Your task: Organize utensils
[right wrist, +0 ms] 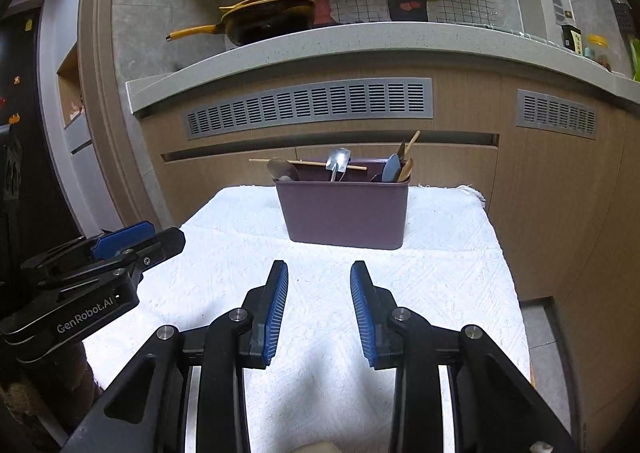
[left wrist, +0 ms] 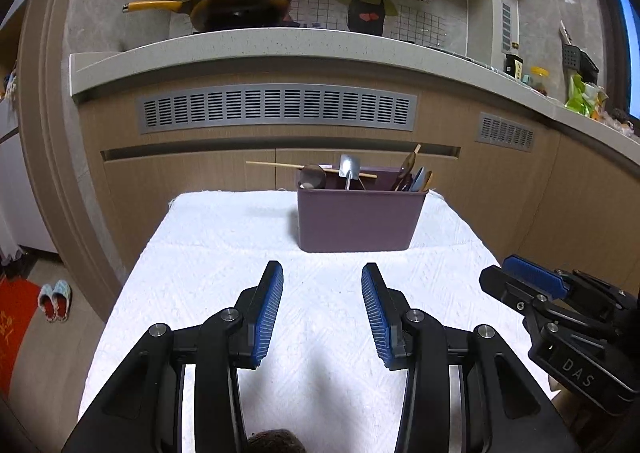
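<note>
At the far end of the cloth-covered desk [left wrist: 224, 253], the purple utensil holder [left wrist: 356, 221] already stands full of spoons and a chopstick [left wrist: 280, 165] lying across its rim; both the left gripper [left wrist: 322, 313] and right gripper [right wrist: 319, 311] hover apart, empty, so little seems left.

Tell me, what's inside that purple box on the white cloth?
The purple box holds utensils standing up: a metal spatula, a dark spoon, and wooden and blue spoons at its right end. A chopstick lies across the rim. Its walls hide their lower ends.
</note>
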`<state>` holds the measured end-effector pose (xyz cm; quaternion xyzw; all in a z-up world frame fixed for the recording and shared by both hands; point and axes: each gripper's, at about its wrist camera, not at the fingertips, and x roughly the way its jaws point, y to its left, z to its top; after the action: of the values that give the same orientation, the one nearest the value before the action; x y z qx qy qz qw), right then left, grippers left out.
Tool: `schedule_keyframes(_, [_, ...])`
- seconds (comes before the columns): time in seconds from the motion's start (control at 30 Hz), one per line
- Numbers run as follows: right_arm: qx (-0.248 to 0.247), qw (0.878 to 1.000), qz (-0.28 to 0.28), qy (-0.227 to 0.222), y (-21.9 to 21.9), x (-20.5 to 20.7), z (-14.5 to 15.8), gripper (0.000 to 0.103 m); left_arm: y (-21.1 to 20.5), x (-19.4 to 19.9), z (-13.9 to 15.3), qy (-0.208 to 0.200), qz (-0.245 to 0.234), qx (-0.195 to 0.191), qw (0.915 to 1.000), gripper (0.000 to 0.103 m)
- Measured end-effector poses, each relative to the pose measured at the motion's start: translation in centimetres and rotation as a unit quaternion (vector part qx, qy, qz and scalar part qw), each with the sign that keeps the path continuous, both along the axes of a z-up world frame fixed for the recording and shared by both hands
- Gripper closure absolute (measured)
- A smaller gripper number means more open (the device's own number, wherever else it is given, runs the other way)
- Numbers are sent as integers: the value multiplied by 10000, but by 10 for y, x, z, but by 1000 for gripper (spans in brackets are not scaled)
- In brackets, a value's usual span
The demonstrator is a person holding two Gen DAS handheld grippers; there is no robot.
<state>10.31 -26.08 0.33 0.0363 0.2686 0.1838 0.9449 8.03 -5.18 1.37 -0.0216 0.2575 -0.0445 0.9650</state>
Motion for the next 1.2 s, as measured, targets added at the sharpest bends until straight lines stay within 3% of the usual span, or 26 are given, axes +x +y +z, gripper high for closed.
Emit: schedule_keyframes(1.2, [-12,9999,-136,39,-6,2,-3,70,-2,4,-12,264,-147,1,9995,61])
